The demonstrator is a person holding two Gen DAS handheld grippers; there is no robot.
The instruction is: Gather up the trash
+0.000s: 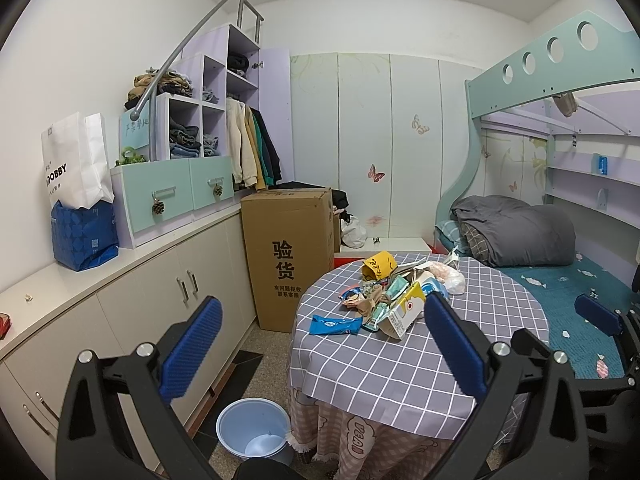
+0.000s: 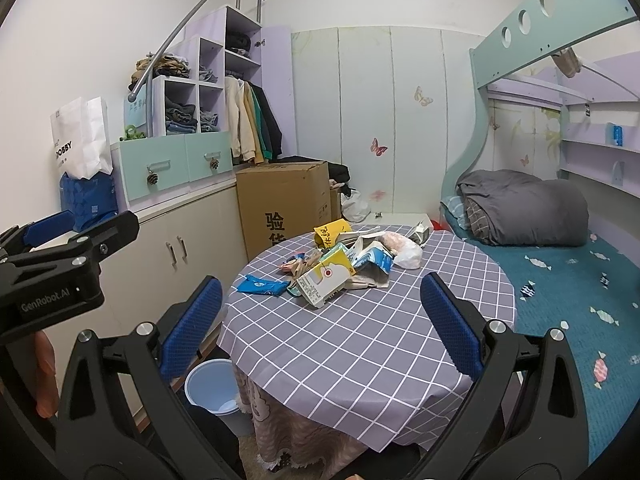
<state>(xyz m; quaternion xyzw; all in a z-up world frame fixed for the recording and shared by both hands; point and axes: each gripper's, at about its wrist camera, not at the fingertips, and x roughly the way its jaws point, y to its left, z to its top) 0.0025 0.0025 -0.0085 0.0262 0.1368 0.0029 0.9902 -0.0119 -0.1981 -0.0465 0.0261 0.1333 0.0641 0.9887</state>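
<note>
Clearly nothing is collected yet: both grippers hang wide open and empty, short of the trash pile (image 1: 390, 294) on the round table (image 1: 400, 364). Ahead of the left gripper (image 1: 322, 350) lie a blue wrapper (image 1: 335, 325), nearest its spread fingers, then a yellow-and-white carton (image 1: 402, 312) on its side, with crumpled packets and a yellow paper cup (image 1: 378, 265) beyond. The light-blue bin (image 1: 254, 430) stands on the floor below and to that gripper's left, tight against the tablecloth. The right gripper (image 2: 320, 320) faces the same heap from nearer the bed (image 2: 560, 280). A sound start, I judge, is the loose blue wrapper: come down flat, pinch its middle, avoid snagging the cloth, then carry it to the bin.
</note>
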